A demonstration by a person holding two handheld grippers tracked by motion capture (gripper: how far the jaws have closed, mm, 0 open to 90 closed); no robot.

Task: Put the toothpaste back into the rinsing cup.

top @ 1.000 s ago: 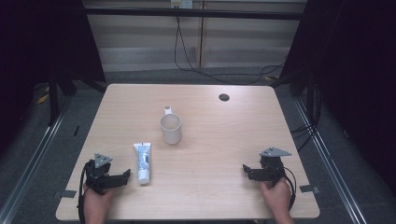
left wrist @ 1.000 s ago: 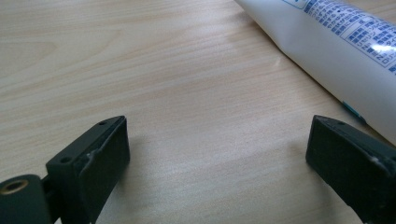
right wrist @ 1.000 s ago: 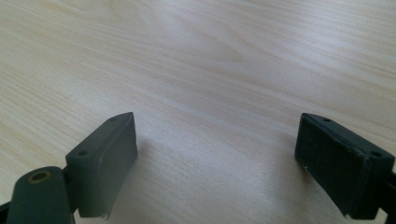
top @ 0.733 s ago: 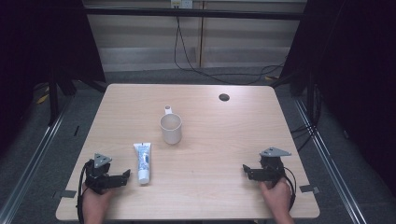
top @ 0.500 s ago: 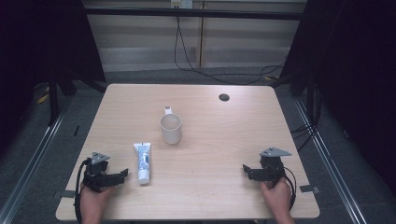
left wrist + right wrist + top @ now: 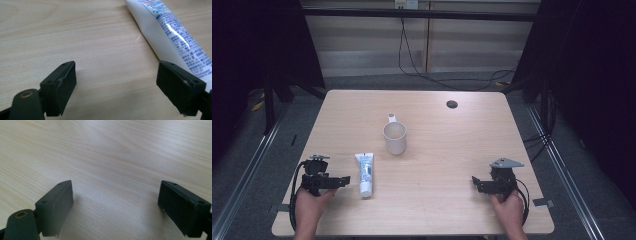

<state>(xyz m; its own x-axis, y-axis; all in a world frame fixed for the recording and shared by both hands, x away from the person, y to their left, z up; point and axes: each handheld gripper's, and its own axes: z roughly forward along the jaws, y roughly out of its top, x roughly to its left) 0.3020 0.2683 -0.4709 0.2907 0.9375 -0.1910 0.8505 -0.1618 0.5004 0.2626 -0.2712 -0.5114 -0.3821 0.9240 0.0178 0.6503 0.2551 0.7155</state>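
Observation:
A white toothpaste tube (image 6: pixel 365 172) with blue print lies flat on the wooden table (image 6: pixel 442 150), cap end toward the near edge. My left gripper (image 6: pixel 344 180) is just left of it, held low and pointing right at the tube. Its jaws have just been closing a little but still stand open with nothing between them. In the left gripper view the tube (image 6: pixel 170 32) runs past the right jaw, outside the gap of the gripper (image 6: pixel 117 75). My right gripper (image 6: pixel 475 182) rests near the front right, open over bare wood (image 6: pixel 115 195).
A white mug (image 6: pixel 395 136) stands upright at the table's middle, handle toward the far side. A small dark round disc (image 6: pixel 452 104) sits near the far edge. Dark floor and cables surround the table.
My left gripper has risen slightly and shifted a little to the left beside the tube. The right gripper, the tube and the mug have kept still.

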